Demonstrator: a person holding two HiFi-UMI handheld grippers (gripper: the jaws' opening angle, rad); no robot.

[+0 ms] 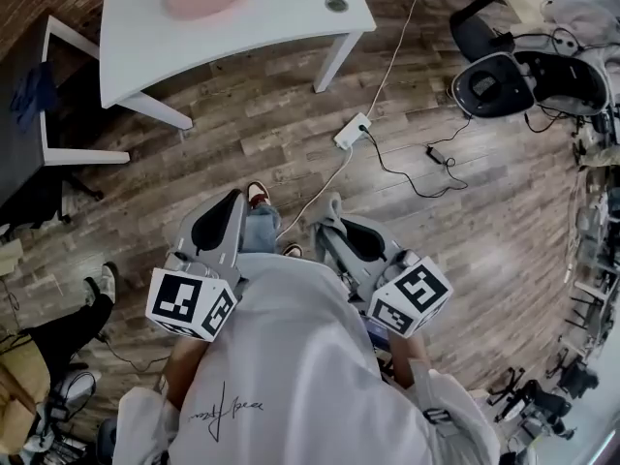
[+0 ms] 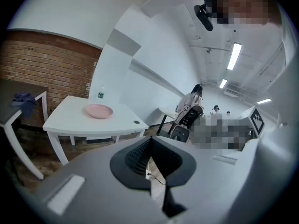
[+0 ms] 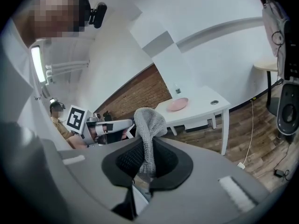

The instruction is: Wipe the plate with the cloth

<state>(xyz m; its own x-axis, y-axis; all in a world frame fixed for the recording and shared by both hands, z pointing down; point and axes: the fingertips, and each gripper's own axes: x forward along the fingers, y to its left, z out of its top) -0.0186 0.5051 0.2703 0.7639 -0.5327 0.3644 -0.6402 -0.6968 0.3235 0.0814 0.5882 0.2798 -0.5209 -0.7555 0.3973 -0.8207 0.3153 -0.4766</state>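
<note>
Holding the cloth (image 3: pixel 148 125) in the right hand-held gripper (image 3: pixel 145 158), left hand-held gripper (image 2: pixel 150 154) closed and empty, not yet wiping the plate (image 2: pixel 99 111) (far off on the tabletop (image 2: pixel 70 119)).

Ceiling strip lights (image 2: pixel 233 56) are lighting the room brightly and evenly; both gripper views are bowing toward dark corners, the left gripper (image 2: pixel 150 146) blurring close up.

Open floor (image 1: pixel 242 134) towards table (image 1: pixel 281 8); cable (image 1: pixel 395 56) underfoot
</note>
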